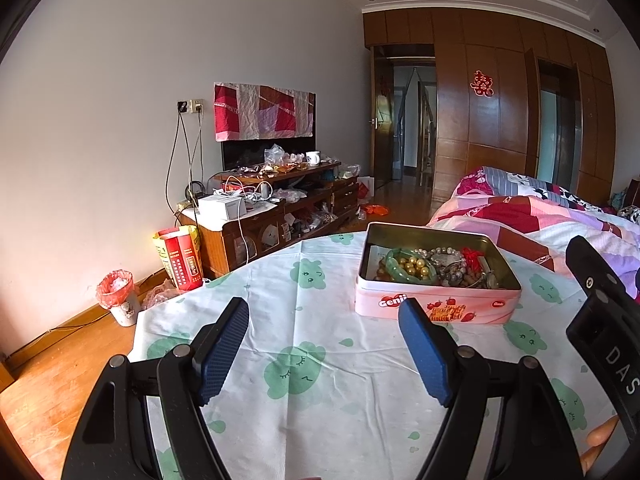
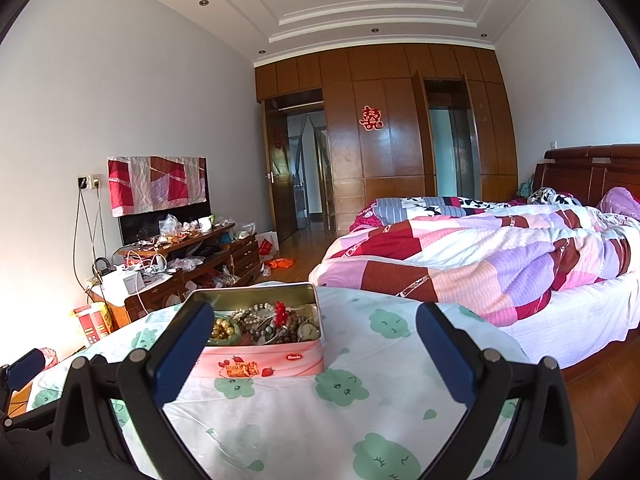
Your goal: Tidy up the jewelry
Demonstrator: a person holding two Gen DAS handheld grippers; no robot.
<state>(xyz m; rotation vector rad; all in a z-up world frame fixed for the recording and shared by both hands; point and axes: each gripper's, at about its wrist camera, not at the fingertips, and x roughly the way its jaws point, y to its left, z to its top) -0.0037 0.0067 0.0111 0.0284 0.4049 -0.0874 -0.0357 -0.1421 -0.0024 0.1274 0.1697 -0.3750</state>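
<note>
Both grippers, left (image 1: 324, 344) and right (image 2: 316, 354), hover spread wide and empty above a table (image 1: 320, 408) in a green-printed cloth. Ahead on it sits an open pink tin (image 1: 438, 276) heaped with jewelry (image 1: 432, 266). Beyond: a cluttered cabinet (image 1: 280, 208), a quilted bed (image 2: 500, 256), wooden wardrobes (image 2: 392, 140).

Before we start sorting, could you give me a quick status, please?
Left gripper and right gripper open, empty. Pink tin lidless, jewelry piled inside. Nothing in the way.
</note>
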